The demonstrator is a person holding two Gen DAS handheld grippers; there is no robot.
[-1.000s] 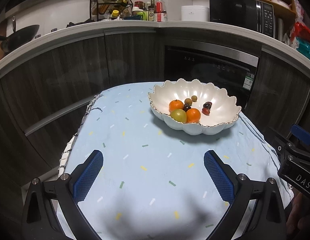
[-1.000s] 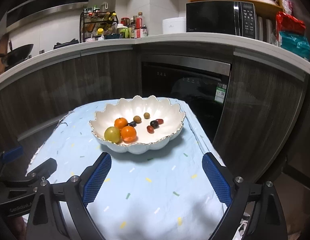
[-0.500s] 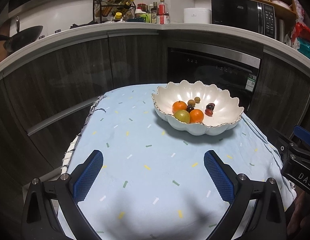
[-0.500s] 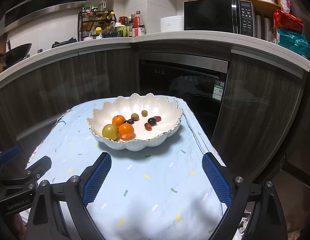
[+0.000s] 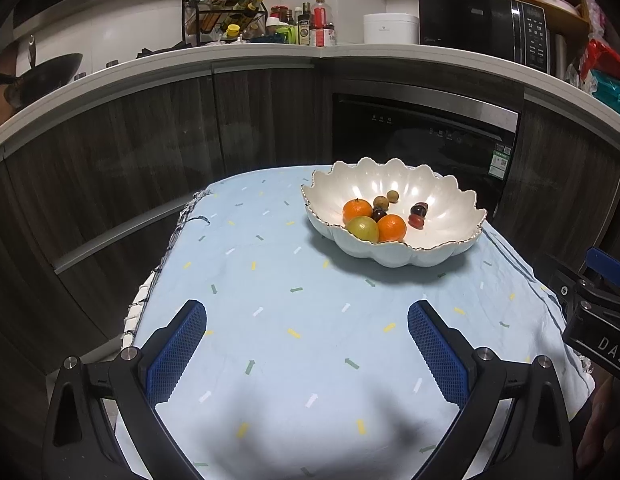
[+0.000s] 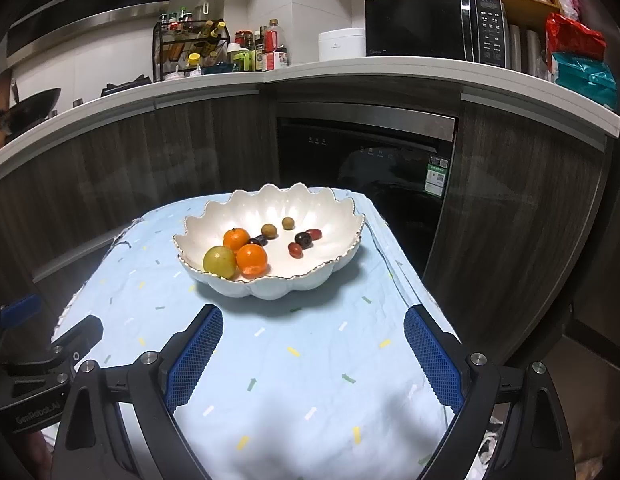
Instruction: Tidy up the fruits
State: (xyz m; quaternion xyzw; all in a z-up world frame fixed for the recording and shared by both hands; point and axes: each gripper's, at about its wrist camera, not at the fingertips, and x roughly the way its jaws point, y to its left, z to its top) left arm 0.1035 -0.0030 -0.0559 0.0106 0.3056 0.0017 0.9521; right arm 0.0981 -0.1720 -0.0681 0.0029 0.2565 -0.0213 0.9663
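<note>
A white scalloped bowl (image 5: 438, 200) (image 6: 330, 216) stands at the far right of a light blue cloth. It holds two oranges (image 5: 391, 227) (image 6: 251, 259), a green fruit (image 5: 362, 229) (image 6: 219, 262), two small brown fruits (image 6: 269, 231), dark grapes (image 6: 303, 239) and red cherry tomatoes (image 6: 295, 250). My left gripper (image 5: 306, 332) is open and empty above the near cloth. My right gripper (image 6: 313, 338) is open and empty just in front of the bowl. Each gripper's body shows at the edge of the other's view.
The blue cloth (image 5: 269, 300) covers a small table with edges at left and right. Dark kitchen cabinets and a built-in oven (image 6: 366, 160) stand behind. The counter above carries bottles, a spice rack (image 5: 223, 20) and a microwave (image 6: 434, 30).
Both grippers have drawn back and risen slightly, so the bowl looks a little farther away. Both stay open. The fruits have not moved.
</note>
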